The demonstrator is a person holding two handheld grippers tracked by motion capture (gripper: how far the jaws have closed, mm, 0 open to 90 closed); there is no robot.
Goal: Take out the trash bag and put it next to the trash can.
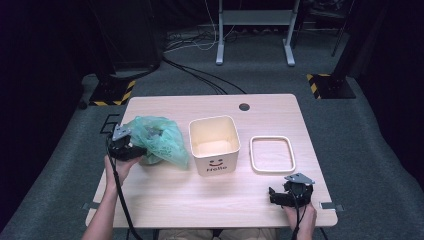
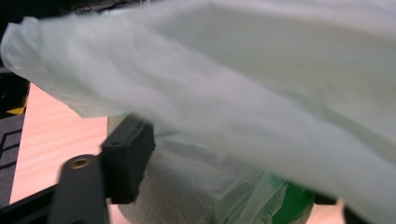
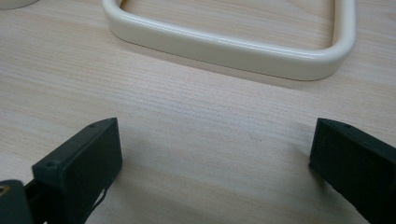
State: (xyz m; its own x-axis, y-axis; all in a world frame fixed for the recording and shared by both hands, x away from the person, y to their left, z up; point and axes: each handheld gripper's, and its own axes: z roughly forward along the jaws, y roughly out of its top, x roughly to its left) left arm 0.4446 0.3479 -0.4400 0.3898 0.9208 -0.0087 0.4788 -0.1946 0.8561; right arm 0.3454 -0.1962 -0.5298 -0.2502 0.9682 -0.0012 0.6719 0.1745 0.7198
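A: Crumpled pale-green plastic bag [image 1: 159, 140] lies on the light wooden surface [image 1: 200, 200], left of the cream square bin [image 1: 215, 145] with the smiley face. High view places the left gripper [image 1: 131, 146] against its left edge.

B: Left gripper view adds close folds of film draped over and between the jaws, which stand apart, not pinching. Right gripper [image 3: 215, 163], released, rests near the cream rounded-square plastic frame [image 3: 224, 46], well apart from the bag.

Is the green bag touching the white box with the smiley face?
Cannot tell. In the high view the green bag reaches right up beside the white box, with its lower corner close to the box's left wall, but no clear gap or contact shows.
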